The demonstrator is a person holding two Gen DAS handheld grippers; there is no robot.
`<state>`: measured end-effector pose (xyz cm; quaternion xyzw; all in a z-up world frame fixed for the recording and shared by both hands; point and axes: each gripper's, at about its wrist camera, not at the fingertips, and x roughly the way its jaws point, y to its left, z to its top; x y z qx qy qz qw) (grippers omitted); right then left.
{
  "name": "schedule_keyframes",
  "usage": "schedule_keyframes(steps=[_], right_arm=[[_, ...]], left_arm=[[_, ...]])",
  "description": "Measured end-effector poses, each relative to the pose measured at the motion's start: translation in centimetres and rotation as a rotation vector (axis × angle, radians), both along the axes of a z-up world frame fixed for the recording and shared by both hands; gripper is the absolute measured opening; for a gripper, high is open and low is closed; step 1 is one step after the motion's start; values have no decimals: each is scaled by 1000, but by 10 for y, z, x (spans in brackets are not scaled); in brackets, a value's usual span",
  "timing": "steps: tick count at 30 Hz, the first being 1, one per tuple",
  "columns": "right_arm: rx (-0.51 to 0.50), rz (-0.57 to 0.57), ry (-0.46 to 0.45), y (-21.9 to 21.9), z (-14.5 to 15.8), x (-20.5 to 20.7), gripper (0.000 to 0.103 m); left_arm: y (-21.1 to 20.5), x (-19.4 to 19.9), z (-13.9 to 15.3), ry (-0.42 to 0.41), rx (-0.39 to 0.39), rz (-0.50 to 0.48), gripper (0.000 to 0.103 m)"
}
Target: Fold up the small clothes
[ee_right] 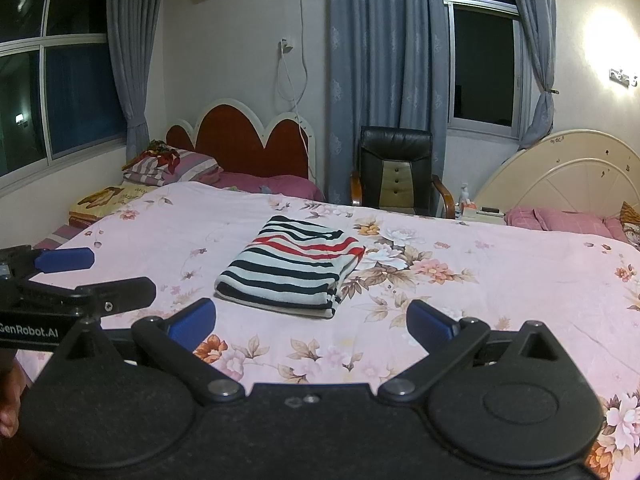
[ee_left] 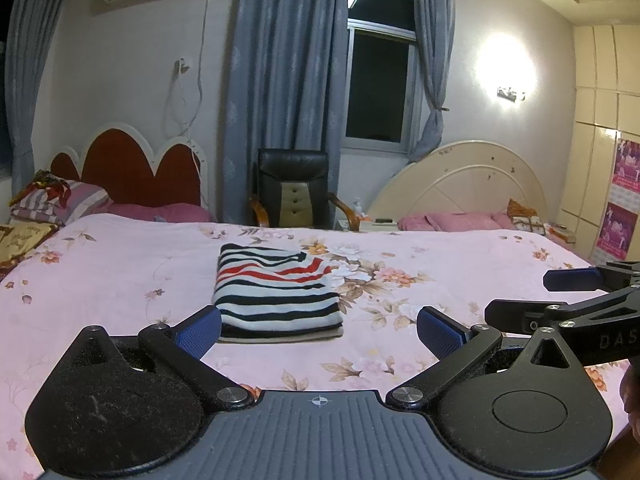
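- Nearest to us is our left tool [ee_left: 319, 330], its blue pads spread wide with nothing between them; we judge it hangs slack because the garment in front of it needs no further pull.
- Our right tool [ee_right: 311, 322] is just as wide apart and just as empty, held low over the near edge of the bed, level with its partner. In the left view it shows at the right edge, its pads likewise parted.
- Going now by size, the bed [ee_left: 120, 272] comes first: its pink flowered sheet gives a broad, flat, soft surface, which is probably why the folding is done here and not on the chair [ee_left: 294, 188] behind it.
- Next are the two headboards, a red scalloped one [ee_left: 132, 168] to the left and a cream one [ee_left: 468, 184] to the right. Both stand well away from the work.
- Then the striped shirt [ee_left: 276, 288], the task's own thing, lies near the middle of the bed as a tidy rectangle, apart from both tools and touched by neither.
- Its layers are stacked squarely, with a pale edge showing underneath at the front. From that we judge this fold is finished.
- Smallest, the pillows [ee_right: 172, 168] sit by the red headboard, clear of the folding spot.
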<state>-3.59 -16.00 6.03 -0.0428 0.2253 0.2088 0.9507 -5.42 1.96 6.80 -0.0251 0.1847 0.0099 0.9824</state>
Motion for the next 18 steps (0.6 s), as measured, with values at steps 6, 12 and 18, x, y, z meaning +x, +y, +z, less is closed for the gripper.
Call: schedule_keyframes(steps=[6, 12, 18], right_arm=[[1, 1, 1, 0, 0, 0, 101], [-1, 4, 3, 0, 0, 1, 101], [-1, 12, 5, 0, -1, 5, 101]], left_arm=[[0, 0, -1, 0, -1, 7, 103], [2, -2, -1, -16, -3, 11, 103], [5, -1, -1, -18, -15, 1, 103]])
